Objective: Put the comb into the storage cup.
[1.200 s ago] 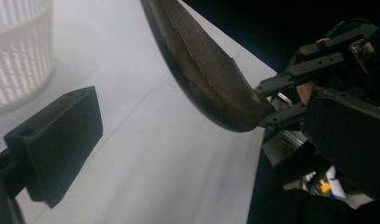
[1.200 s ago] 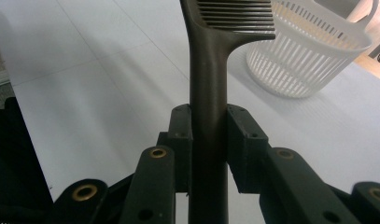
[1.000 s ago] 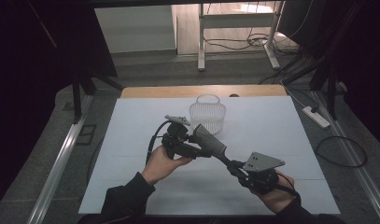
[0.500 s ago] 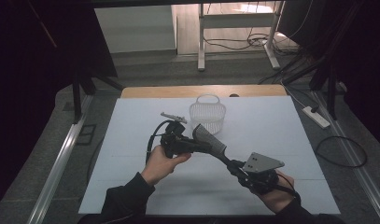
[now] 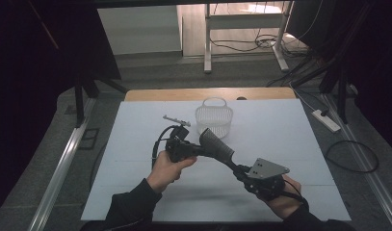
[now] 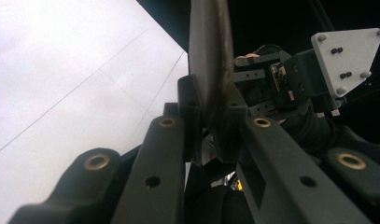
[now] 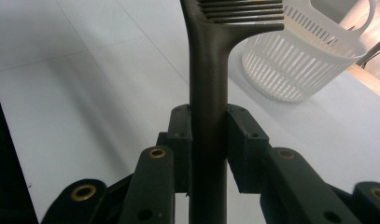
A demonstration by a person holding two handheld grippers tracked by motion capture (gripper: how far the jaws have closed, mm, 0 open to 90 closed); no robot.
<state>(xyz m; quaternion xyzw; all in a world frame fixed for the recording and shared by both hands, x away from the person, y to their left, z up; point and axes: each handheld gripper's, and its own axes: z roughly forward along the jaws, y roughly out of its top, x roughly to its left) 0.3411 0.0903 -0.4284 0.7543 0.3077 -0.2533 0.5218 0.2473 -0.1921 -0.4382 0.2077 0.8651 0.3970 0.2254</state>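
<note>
1. The right tool (image 5: 241,169), in the lower right of the high view, is closed on the handle of a dark comb (image 5: 216,146); in the right tool's view the two pads press the handle (image 7: 207,116) from both sides.
2. The left tool (image 5: 199,149), near the middle of the frame, has just been closing, and now its pads pinch the comb's toothed end (image 6: 210,70).
3. So the comb hangs in the air between both tools, just below the white basket (image 5: 214,119), above the desk (image 5: 290,130).
4. Risk, in my judgement: the left grip sits on the thin edge, so the comb may twist or slip out if the right tool lets go too early.
5. If both tools pull in different directions, the comb could bend or jump away.
6. A wide swing could also knock the light basket over.
</note>
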